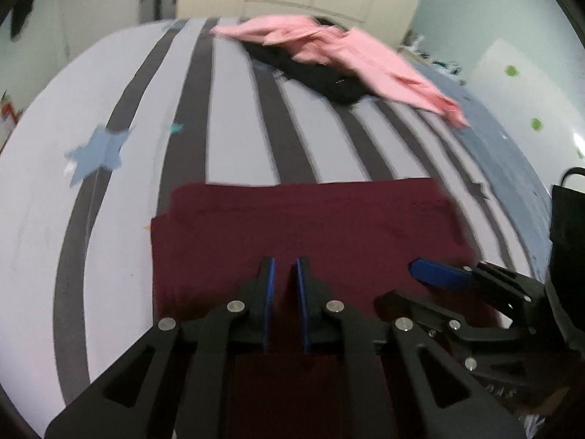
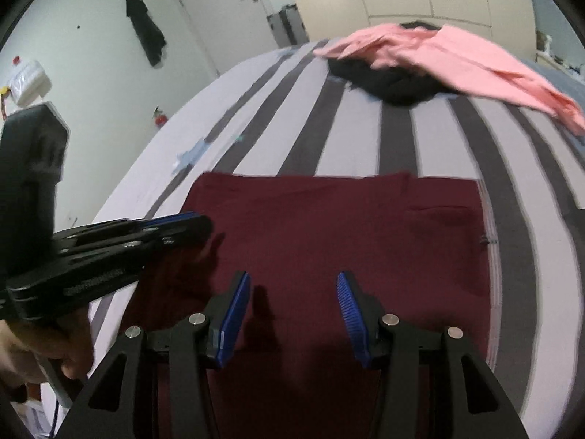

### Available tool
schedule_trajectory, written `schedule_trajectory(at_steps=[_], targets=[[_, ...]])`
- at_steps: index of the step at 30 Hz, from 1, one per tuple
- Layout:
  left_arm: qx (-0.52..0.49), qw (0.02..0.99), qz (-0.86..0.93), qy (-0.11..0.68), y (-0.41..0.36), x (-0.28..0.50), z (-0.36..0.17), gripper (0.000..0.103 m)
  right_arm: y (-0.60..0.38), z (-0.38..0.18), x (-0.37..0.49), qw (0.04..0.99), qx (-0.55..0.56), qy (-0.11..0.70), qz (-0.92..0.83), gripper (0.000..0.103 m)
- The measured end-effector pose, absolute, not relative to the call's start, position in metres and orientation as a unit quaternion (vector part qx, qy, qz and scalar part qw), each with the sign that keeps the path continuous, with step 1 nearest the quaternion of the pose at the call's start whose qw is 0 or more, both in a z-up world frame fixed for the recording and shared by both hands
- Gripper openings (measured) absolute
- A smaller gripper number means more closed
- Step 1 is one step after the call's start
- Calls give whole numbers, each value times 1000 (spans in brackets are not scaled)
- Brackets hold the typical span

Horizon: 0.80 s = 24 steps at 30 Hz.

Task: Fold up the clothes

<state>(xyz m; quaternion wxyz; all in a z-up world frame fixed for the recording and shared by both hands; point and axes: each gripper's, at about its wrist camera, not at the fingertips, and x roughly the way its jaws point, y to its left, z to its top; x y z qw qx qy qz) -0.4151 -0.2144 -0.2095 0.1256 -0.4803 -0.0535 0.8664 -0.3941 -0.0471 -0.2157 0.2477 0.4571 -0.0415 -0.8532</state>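
A maroon garment (image 1: 310,219) (image 2: 329,219) lies flat as a folded rectangle on the near part of the striped bed. My left gripper (image 1: 285,267) (image 2: 204,223) hovers over its near left part, pads almost together, with no fold visibly pinched between them. My right gripper (image 2: 294,281) (image 1: 406,285) is over the near middle of the cloth. It stands open with nothing between its blue pads (image 2: 237,311). Both point down at the garment.
A pink garment (image 1: 347,55) (image 2: 457,58) lies over a black one (image 1: 314,73) (image 2: 395,84) at the bed's far end. The grey-striped sheet (image 1: 234,128) spreads between. A black bag (image 1: 568,219) stands at the right; a hand (image 2: 44,347) holds the left gripper.
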Motion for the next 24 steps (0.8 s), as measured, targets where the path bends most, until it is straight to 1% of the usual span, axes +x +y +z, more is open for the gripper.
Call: schedule_trajectory(at_steps=[2,4,7,9,10,13,16,18,21,24], targets=[[-488,116,863,-61,-222,-421,-217,2,-55,-223,-408,242,458,-32,-855,46],[-483,108,867,-63,-229,-417,-214,2,-52,-223,-421,233,458,-45,-857,44],[-477,99,869,-85,-242,-407,-204,2,-46,-222,-440,219,457,-66,-859,44],[-473,92,871,-94,-248,-390,-194,2,-28,-204,-442,213,438,-104,-867,44],[-468,95,874,-94,-249,-376,-186,2,-20,-196,-438,212,427,-116,-871,45],[-459,115,878,-75,-243,-329,-170,2,-1,-182,-410,215,426,-127,-870,46],[-464,131,874,-63,-231,-285,-163,2,7,-177,-360,220,429,-95,-871,46],[-469,135,870,-60,-222,-258,-163,2,9,-176,-321,226,432,-74,-870,46],[-468,132,872,-49,-210,-222,-164,2,11,-181,-268,241,446,-69,-860,46],[-478,114,870,-35,-210,-200,-180,2,9,-190,-228,248,457,-57,-852,46]])
